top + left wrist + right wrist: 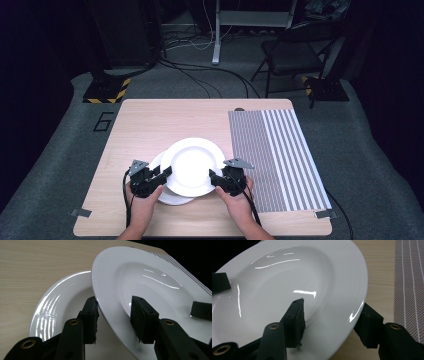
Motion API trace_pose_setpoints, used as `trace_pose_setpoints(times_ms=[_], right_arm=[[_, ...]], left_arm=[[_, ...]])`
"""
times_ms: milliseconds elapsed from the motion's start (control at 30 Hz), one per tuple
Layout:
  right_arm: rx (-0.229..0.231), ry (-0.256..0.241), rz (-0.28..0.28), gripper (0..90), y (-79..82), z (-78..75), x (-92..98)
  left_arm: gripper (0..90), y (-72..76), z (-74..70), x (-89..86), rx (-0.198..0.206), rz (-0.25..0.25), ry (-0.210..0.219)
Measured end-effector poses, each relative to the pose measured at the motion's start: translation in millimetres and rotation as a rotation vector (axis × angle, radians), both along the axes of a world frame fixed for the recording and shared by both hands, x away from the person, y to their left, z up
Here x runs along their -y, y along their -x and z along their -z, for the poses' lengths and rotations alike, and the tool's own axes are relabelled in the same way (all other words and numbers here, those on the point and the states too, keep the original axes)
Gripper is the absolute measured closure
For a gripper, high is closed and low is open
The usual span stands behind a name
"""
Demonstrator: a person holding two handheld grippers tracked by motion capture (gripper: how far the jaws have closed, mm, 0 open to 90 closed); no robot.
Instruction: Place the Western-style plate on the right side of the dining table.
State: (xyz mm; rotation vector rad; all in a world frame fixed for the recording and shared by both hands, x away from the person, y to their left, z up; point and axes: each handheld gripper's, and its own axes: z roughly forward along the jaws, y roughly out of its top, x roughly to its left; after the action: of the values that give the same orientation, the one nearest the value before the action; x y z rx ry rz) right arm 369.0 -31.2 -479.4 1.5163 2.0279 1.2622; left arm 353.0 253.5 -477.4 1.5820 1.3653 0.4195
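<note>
1. High view: Two hand-held grippers flank a white upper plate lying partly over a lower plate on the wooden counter. The left gripper and right gripper meet its opposite rims; a striped mat lies just right.
2. Left gripper view: The fingers straddle the tilted upper plate's rim, one below, one above, apparently gripping it over the lower plate.
3. Right gripper view: The fingers bracket the upper plate's rim the same way, beside the mat.
</note>
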Motion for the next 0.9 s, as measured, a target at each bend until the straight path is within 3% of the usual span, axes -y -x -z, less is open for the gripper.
trace_pose_setpoints(times_ms=[900], right_arm=[[0.029,0.004,0.039,44.8,9.1,-10.2,16.4]], left_arm=[[57.3,-5.1,-6.4,17.1,0.018,0.048,0.008]])
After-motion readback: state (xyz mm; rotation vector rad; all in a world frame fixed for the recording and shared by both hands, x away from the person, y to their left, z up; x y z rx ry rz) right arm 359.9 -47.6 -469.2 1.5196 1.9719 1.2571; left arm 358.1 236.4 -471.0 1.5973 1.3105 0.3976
